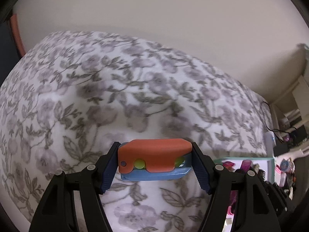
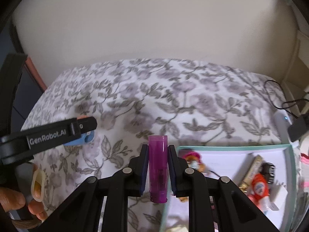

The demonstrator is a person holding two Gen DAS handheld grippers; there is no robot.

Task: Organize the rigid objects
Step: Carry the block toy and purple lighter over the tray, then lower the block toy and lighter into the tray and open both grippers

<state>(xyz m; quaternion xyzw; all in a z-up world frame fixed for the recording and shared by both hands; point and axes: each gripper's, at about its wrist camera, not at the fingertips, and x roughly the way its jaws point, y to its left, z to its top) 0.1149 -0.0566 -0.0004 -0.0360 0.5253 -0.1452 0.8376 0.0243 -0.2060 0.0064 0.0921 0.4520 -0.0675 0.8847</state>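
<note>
Gripping an orange-and-blue toy (image 1: 154, 159) endwise, the left claw (image 1: 154, 162) hung above the floral bed (image 1: 96, 96), left of the teal-rimmed tray (image 2: 291, 166). The right claw (image 2: 158, 166) was clamped on a purple tube (image 2: 157, 164) at the tray's left edge. Both items seemed mid-carry; next, each probably needed lowering into the tray's bare patches before release.

The left hand-held gripper (image 1: 155, 159) has its two fingers closed partway, their blue pads (image 1: 108, 169) pressing both ends of an orange-and-blue toy (image 1: 154, 158) held crosswise. The right hand-held gripper (image 2: 158, 167) has its fingers drawn close together, clamping an upright purple tube (image 2: 158, 166). The person's left hand (image 2: 23, 199) wraps the left gripper's handle.
</note>
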